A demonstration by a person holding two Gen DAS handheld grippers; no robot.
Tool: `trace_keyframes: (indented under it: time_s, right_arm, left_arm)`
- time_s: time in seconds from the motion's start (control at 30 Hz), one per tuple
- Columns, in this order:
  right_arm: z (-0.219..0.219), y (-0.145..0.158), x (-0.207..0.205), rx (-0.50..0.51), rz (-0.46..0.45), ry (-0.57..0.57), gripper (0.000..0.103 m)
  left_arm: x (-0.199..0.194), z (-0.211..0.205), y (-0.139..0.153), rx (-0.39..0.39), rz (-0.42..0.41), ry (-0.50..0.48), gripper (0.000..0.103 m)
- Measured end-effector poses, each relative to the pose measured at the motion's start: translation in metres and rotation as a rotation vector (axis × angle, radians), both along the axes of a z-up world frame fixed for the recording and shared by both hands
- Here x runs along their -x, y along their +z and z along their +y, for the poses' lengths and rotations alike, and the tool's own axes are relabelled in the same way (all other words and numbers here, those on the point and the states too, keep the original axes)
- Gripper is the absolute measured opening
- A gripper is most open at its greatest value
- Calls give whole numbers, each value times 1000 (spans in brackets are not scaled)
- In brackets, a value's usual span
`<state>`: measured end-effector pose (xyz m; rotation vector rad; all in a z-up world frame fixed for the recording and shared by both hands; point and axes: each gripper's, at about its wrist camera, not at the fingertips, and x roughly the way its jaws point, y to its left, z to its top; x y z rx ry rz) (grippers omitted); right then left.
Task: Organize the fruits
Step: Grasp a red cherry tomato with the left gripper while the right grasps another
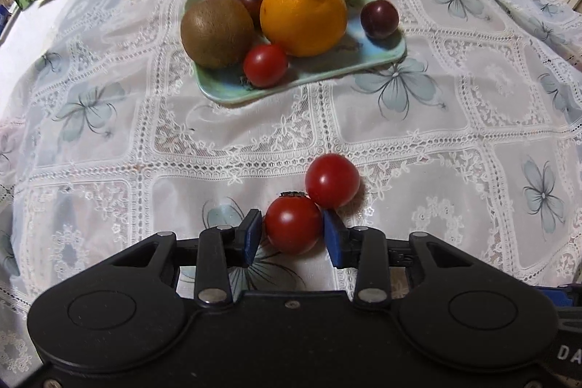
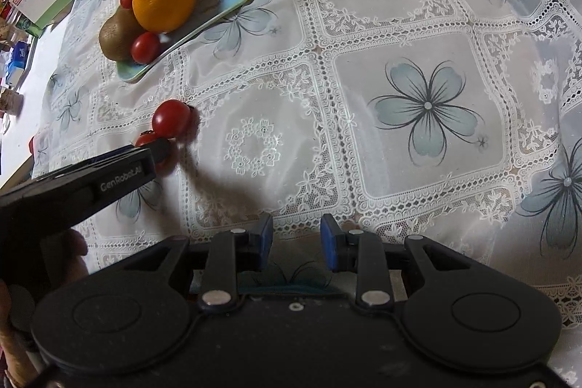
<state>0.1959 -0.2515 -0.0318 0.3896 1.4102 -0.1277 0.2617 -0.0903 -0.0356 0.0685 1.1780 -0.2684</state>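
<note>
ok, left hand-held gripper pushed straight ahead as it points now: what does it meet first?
The near cherry tomato, already between the pads of the left hand-held gripper. Just beyond, touching it, sits the second cherry tomato; the plate lies much farther on.

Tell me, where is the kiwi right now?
The kiwi sits at the near left corner of the green tray in the left wrist view, touching the orange, with a small tomato just in front.

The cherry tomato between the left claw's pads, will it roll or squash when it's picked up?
The cherry tomato is round and glossy, so it could slip or roll. It touches a second tomato, which may get nudged. Its skin looks thin; the left claw should probably squeeze gently.
</note>
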Motion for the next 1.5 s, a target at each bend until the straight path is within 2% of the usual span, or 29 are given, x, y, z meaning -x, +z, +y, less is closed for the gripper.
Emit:
trace_keyframes:
  time_s: [0.03,0.17,0.43,0.53,0.77,0.97,1.17,1.27,1.43,1.5]
  right_arm:
    - [1,0,-1,1,1,0,31]
    - [5,0,-4,4,-2,2,31]
    - [28,9,-28,5,-34,20,31]
    - [42,10,-42,-1,-50,32,31]
    - [71,2,-82,-41,-53,30,34]
    - [85,-10,-100,-57,-37,9,36]
    - [99,-19,-108,2,-34,9,41]
    - [104,-22,-108,54,-53,19,38]
    - [105,-34,-112,58,-33,24,38]
    - [105,-32,-112,59,-48,13,34]
  left_arm:
    - [-1,2,-1,16,2,9,41]
    - [-1,14,5,63,24,50,40]
    - [16,50,28,-4,-14,104,40]
    - [21,64,31,-17,-2,118,41]
    - [29,86,31,-14,-3,135,41]
    - [33,96,30,-3,-6,141,41]
    - [37,102,26,6,7,150,41]
    - [39,101,23,2,12,153,41]
    - [42,100,23,2,13,154,41]
    - [45,99,24,0,12,153,41]
